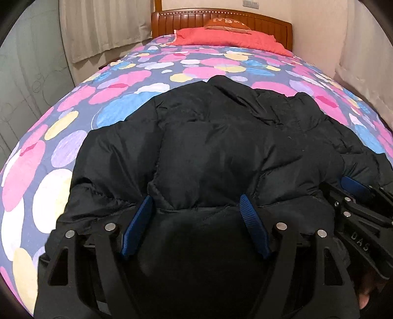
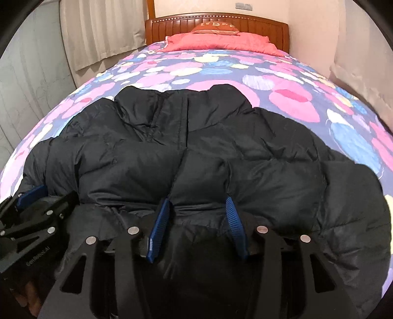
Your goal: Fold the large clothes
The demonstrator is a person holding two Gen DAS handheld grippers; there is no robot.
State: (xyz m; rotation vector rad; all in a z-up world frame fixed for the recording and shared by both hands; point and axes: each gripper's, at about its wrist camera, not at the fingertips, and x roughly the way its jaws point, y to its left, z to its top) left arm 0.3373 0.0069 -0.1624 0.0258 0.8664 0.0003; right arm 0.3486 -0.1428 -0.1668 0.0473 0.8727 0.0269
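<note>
A large black puffer jacket [image 1: 221,147] lies spread on the bed, collar end toward the headboard; it also fills the right wrist view [image 2: 208,152]. My left gripper [image 1: 196,206] is open, its blue pads either side of a bunched fold at the jacket's near hem. My right gripper [image 2: 199,208] is open the same way, straddling a fold at the hem near the front zipper line. Each gripper shows in the other's view: the right one [image 1: 356,196] at the right edge, the left one [image 2: 32,196] at the left edge.
The bed has a quilt [image 1: 122,98] with pink, blue and yellow circles. A red pillow [image 1: 233,39] and an orange cushion [image 1: 228,24] lie by the wooden headboard [image 1: 172,22]. Curtains [image 1: 98,27] hang at the left, a wall [image 1: 356,49] runs along the right.
</note>
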